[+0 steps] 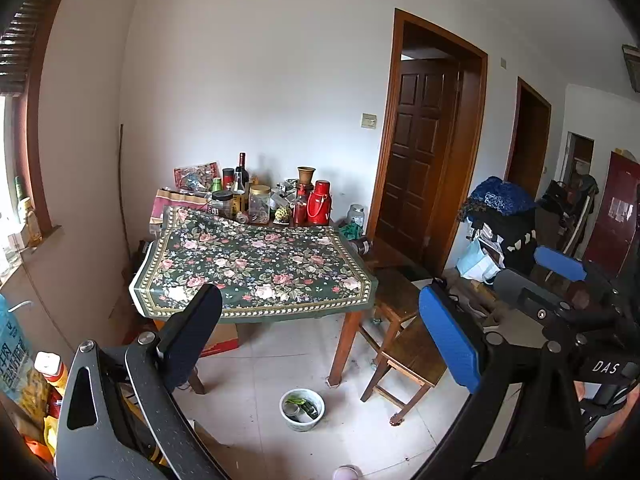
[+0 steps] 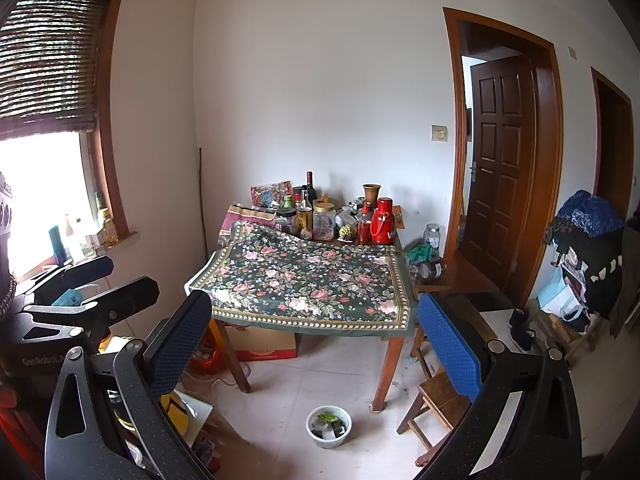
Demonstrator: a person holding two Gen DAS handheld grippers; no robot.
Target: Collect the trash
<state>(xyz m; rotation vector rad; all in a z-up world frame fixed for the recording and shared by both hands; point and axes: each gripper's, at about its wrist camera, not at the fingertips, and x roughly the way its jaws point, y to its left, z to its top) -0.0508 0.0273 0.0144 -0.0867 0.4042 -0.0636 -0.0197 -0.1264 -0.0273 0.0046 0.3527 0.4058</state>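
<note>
A white bowl (image 1: 302, 409) holding green and dark scraps of trash stands on the tiled floor in front of the table; it also shows in the right wrist view (image 2: 329, 426). My left gripper (image 1: 320, 332) is open and empty, held high and well back from the bowl. My right gripper (image 2: 316, 340) is open and empty too, at about the same distance. In the left wrist view the right gripper (image 1: 560, 280) appears at the right edge. In the right wrist view the left gripper (image 2: 92, 284) appears at the left.
A wooden table with a floral cloth (image 1: 256, 268) carries several bottles, jars and a red thermos (image 1: 319, 202) at its back. A wooden stool (image 1: 404, 360) stands right of the table. A cardboard box (image 2: 264, 344) lies under it. Bags and clutter sit at the left (image 1: 24, 368).
</note>
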